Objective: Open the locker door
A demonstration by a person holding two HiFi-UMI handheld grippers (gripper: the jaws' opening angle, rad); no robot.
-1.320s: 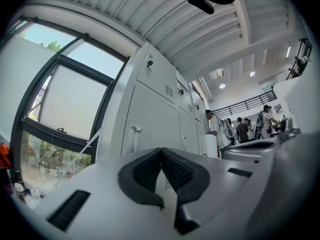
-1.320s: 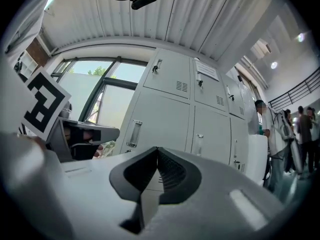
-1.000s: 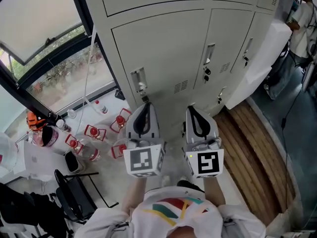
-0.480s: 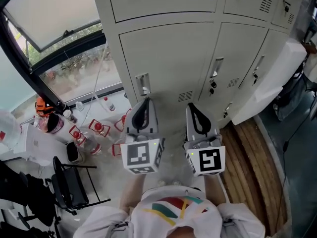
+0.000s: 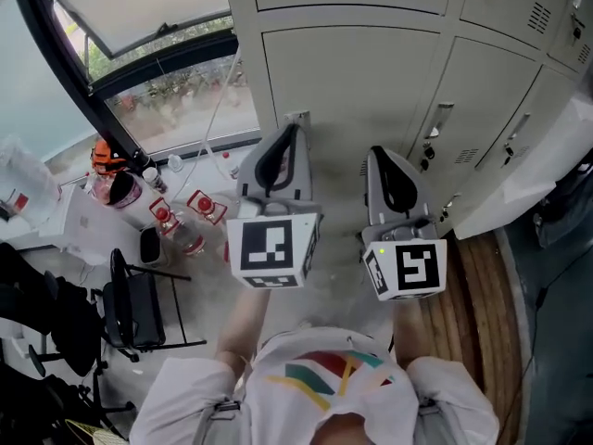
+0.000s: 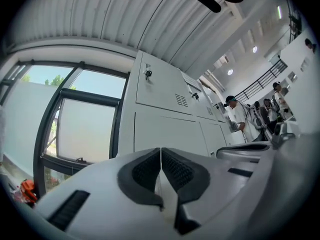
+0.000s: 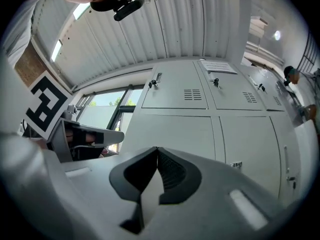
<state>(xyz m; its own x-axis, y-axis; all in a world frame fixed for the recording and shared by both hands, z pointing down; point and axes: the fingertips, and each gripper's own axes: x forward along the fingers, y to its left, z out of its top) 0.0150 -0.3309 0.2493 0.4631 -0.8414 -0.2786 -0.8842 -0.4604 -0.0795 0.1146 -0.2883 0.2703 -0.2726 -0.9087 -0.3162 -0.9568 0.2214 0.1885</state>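
A bank of white metal lockers [image 5: 361, 72] stands in front of me, all doors closed. The lower left door's latch [image 5: 298, 117] peeks out just beyond the tip of my left gripper [image 5: 290, 130], which is shut with nothing in it. My right gripper [image 5: 376, 154] is level beside it, also shut and empty, short of the same door. A second door's latch [image 5: 441, 117] lies to the right. In the left gripper view the pads [image 6: 150, 169] meet, with the lockers [image 6: 165, 131] ahead. The right gripper view shows closed pads [image 7: 170, 171] below the locker doors [image 7: 175, 129].
Several red-capped water bottles [image 5: 190, 219] stand on the floor left of the lockers, under a large window [image 5: 157, 26]. A black folding chair [image 5: 137, 306] sits at lower left. A wooden floor strip [image 5: 484, 290] and white sheeting [image 5: 542, 170] lie right. People [image 6: 235, 115] stand far along the locker row.
The lockers have slid up and right in the head view. Both grippers now sit higher and nearer the lower left door, and the left tip has reached its latch. Both stay shut.
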